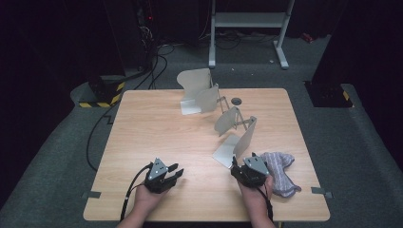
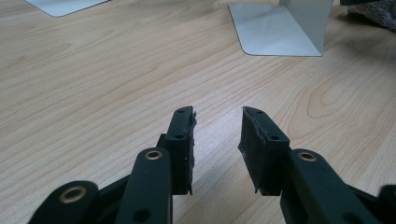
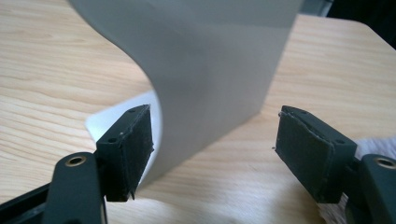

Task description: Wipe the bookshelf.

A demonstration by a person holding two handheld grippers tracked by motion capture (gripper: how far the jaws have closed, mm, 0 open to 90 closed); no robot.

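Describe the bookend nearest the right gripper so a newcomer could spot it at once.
Start at the wooden table and go to its near right area, where a striped cloth lies. Just left of the cloth, ahead of the right gripper, stands a grey bookend. Unlike the far bookend, it is nearest the person.
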